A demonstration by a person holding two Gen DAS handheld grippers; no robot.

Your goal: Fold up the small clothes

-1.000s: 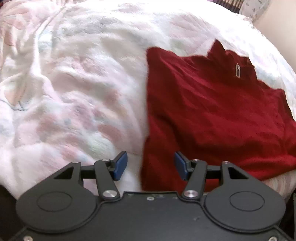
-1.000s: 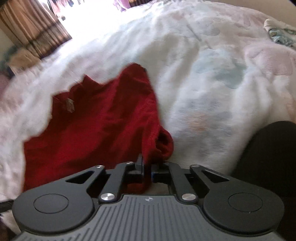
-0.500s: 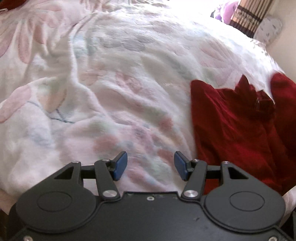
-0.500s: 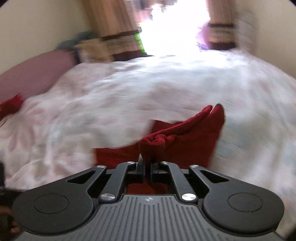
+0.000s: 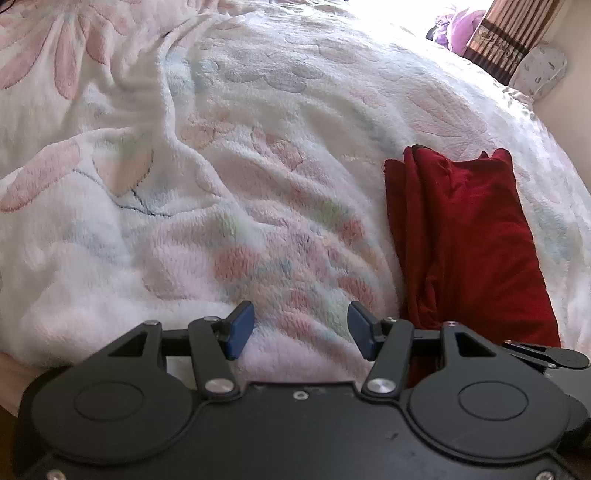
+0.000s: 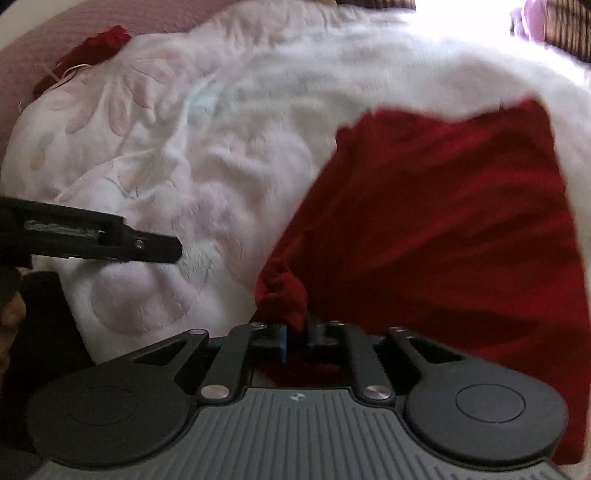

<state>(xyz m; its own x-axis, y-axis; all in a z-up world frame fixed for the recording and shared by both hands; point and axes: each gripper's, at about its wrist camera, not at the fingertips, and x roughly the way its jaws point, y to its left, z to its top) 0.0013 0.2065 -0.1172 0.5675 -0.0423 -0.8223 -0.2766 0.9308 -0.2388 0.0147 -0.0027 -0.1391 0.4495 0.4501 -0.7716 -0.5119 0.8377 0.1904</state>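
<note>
A red garment lies folded into a long narrow strip on the flowered fleece blanket. My left gripper hangs open over bare blanket just left of the garment's near end, with nothing between its blue pads. In the right wrist view the red garment fills the right half. A bunched corner of the garment sits between the jaws of my right gripper, which are opening with a gap beside the cloth. One finger of the left gripper reaches in from the left.
A second red cloth lies at the far left edge of the blanket against a pink surface. Striped curtains and a purple bundle stand beyond the bed. Something dark sits low left.
The right gripper swept across with the garment's corner, laying one half over the other, and its jaws have parted. The left gripper shifted left off the garment and stayed open.
</note>
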